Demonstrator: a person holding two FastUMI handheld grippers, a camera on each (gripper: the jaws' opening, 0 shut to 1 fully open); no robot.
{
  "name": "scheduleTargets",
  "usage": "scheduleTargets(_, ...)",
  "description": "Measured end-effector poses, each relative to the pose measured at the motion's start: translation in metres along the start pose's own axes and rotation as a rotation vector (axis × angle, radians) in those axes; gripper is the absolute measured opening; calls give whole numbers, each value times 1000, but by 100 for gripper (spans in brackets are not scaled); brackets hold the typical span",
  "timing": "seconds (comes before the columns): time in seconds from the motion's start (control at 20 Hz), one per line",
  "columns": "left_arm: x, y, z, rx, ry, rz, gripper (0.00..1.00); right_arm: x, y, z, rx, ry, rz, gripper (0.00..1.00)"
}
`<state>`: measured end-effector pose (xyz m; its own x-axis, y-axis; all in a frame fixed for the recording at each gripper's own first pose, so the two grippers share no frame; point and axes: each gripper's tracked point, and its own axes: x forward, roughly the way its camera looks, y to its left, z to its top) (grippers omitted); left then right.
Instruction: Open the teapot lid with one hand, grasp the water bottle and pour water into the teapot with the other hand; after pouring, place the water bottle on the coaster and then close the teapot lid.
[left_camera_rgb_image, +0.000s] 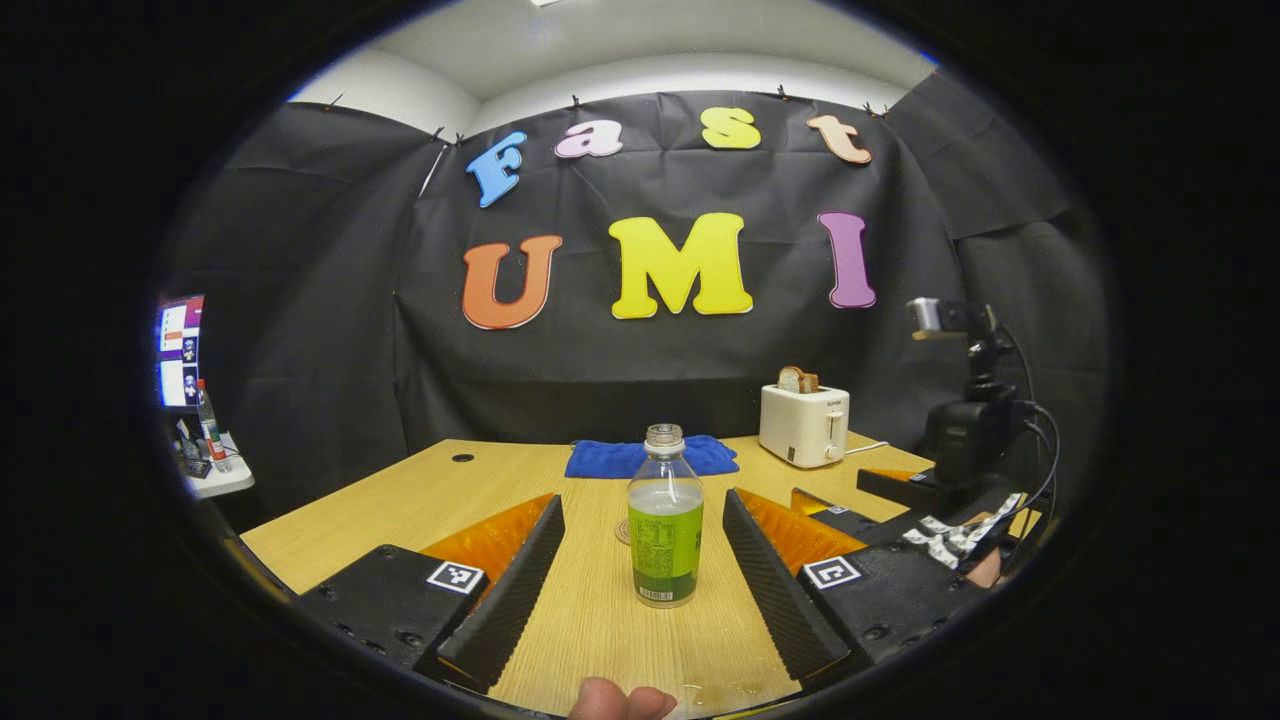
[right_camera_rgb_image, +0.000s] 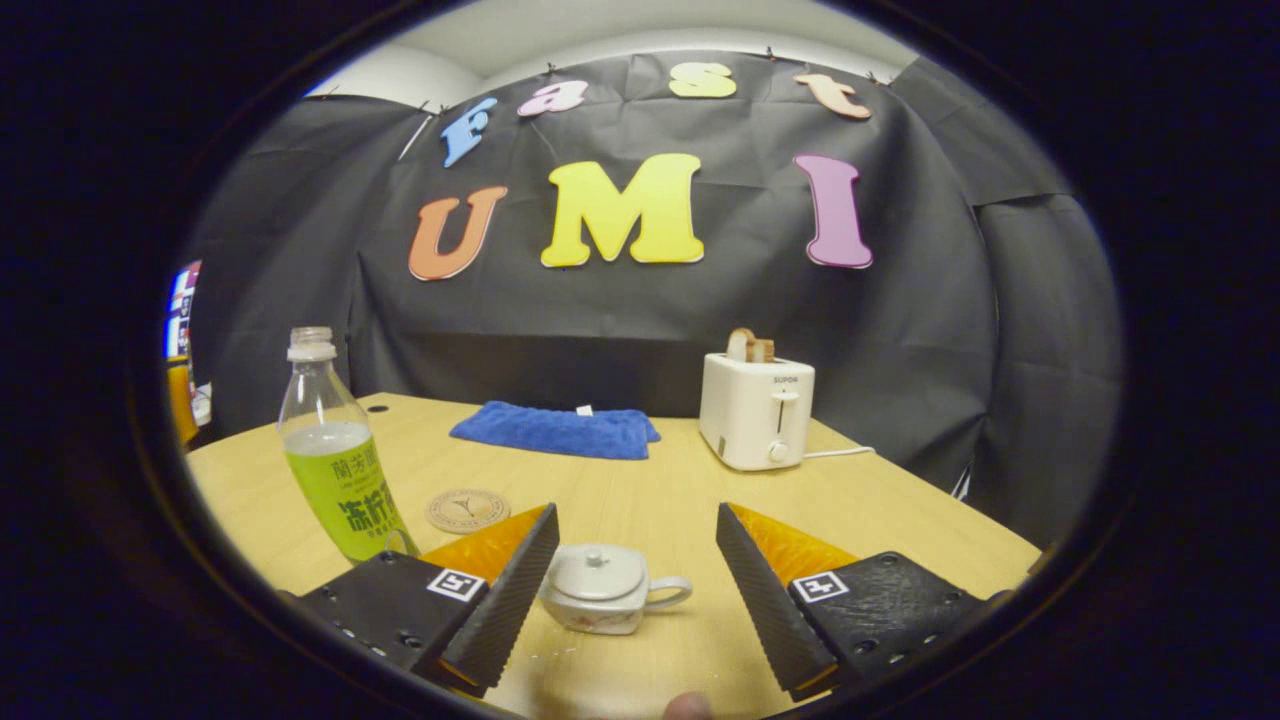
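One water bottle (left_camera_rgb_image: 665, 520) stands upright on the desk (left_camera_rgb_image: 420, 500), between the spread fingers of the left gripper (left_camera_rgb_image: 640, 590), touching neither. It hides most of the single coaster (right_camera_rgb_image: 467, 510) behind it. The right gripper (right_camera_rgb_image: 635, 590) is also spread wide around one lidded teapot (right_camera_rgb_image: 605, 590), with no contact.

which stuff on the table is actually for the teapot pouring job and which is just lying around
For the job: water bottle, teapot with its lid on, coaster.

Lying about: blue cloth, toaster holding bread.
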<state>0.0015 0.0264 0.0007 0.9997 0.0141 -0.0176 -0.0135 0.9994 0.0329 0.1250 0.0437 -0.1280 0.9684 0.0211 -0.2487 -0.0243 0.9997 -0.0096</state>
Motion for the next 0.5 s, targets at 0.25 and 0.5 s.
scheduleTargets(0.25, 1, 4, 1, -7, -1, 6, 100, 12, 9, -8, -2, 35, 10, 77)
scheduleTargets(0.5, 2, 5, 0, -6, 3, 9, 100, 18, 17, -12, -19, 57, 16, 45)
